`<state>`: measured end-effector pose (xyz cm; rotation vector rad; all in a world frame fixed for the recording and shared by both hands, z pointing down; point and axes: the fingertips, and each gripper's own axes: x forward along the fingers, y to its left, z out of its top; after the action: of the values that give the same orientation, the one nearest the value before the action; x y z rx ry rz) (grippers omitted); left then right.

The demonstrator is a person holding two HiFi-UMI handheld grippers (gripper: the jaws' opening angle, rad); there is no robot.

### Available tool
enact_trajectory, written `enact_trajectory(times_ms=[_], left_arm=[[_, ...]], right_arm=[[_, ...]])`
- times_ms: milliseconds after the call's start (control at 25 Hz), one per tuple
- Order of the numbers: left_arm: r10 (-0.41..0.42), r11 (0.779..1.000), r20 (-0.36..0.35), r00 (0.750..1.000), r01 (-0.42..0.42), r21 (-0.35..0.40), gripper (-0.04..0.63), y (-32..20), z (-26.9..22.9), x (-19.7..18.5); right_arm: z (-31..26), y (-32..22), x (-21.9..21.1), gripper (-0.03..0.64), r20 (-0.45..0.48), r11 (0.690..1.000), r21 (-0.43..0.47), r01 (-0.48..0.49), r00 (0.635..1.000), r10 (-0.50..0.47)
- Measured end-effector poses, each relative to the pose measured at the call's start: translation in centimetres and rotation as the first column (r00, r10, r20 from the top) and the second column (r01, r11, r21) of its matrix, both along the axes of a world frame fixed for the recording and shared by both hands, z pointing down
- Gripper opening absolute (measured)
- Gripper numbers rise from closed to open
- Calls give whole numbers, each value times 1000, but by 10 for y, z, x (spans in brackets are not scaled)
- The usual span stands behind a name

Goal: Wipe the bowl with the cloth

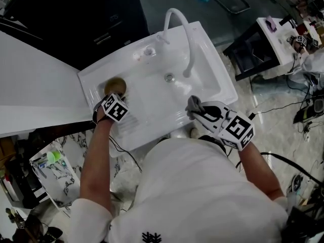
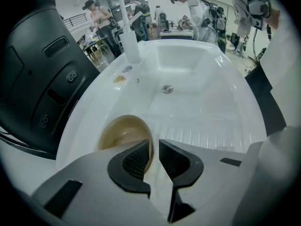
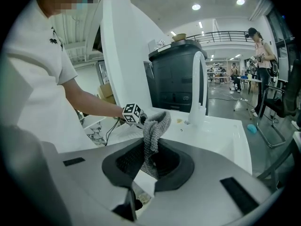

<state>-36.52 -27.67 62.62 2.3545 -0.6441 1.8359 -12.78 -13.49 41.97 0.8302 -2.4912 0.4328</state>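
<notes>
A tan bowl (image 1: 115, 85) rests at the left end of the white sink (image 1: 202, 49). My left gripper (image 1: 114, 96) points steeply down at the bowl's near side. In the left gripper view the bowl (image 2: 123, 132) has its rim between the jaws of the left gripper (image 2: 155, 157), close to the left pad. A narrow strip of white sink shows beside the rim, so the jaws stand open. My right gripper (image 1: 200, 111) hovers over the sink's front edge, shut on a grey knitted cloth (image 1: 193, 104). In the right gripper view the cloth (image 3: 155, 128) sticks up from the right gripper (image 3: 149, 161).
A curved white faucet (image 1: 185, 39) arches over the basin, with the drain (image 1: 169, 77) below it. A black cabinet (image 1: 76, 19) stands behind the sink and a white panel (image 1: 35, 80) lies to its left. A cluttered small table (image 1: 276, 37) is at the right.
</notes>
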Motion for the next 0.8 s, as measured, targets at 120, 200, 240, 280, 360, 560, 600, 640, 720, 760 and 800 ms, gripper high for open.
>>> enact_trajectory(times_ms=[120, 200, 240, 280, 360, 560, 600, 640, 720, 760, 800], left_arm=[[-8, 1000, -2, 1000, 8, 11, 80, 0, -4, 0], [-17, 1000, -2, 1000, 17, 21, 84, 0, -7, -1], [-23, 999, -5, 1000, 23, 26, 84, 1, -9, -1], [-31, 999, -10, 999, 31, 32, 84, 1, -12, -1], [-54, 998, -27, 998, 56, 43, 84, 2, -21, 0], [-182, 981, -168, 969, 191, 36, 84, 10, -53, 9], [-219, 973, -217, 951, 230, 27, 84, 12, -60, 13], [-259, 962, -273, 926, 273, 13, 84, 15, -69, 18], [-340, 932, -388, 857, 362, -19, 83, 20, -89, 27], [-374, 916, -440, 816, 400, -37, 81, 24, -99, 33], [-403, 900, -489, 774, 432, -58, 77, 31, -107, 40]], right_arm=[[1, 1, 1, 46, 4, 1000, 0, 5, 1000, -5], [1, 1, 1, 46, 5, 1000, 1, 12, 1000, -12], [1, 1, 2, 46, 6, 1000, 2, 16, 1000, -16], [1, 1, 2, 46, 8, 1000, 5, 20, 1000, -20], [0, 2, 4, 46, 14, 1000, 10, 28, 999, -28], [-3, 9, 11, 46, 21, 998, 24, 61, 998, -62], [-4, 11, 13, 46, 21, 997, 28, 72, 997, -73], [-5, 13, 16, 46, 22, 996, 33, 83, 996, -84], [-7, 15, 22, 46, 24, 994, 47, 102, 994, -103], [-9, 18, 26, 46, 26, 992, 52, 111, 993, -112], [-10, 21, 31, 46, 27, 991, 56, 118, 992, -120]])
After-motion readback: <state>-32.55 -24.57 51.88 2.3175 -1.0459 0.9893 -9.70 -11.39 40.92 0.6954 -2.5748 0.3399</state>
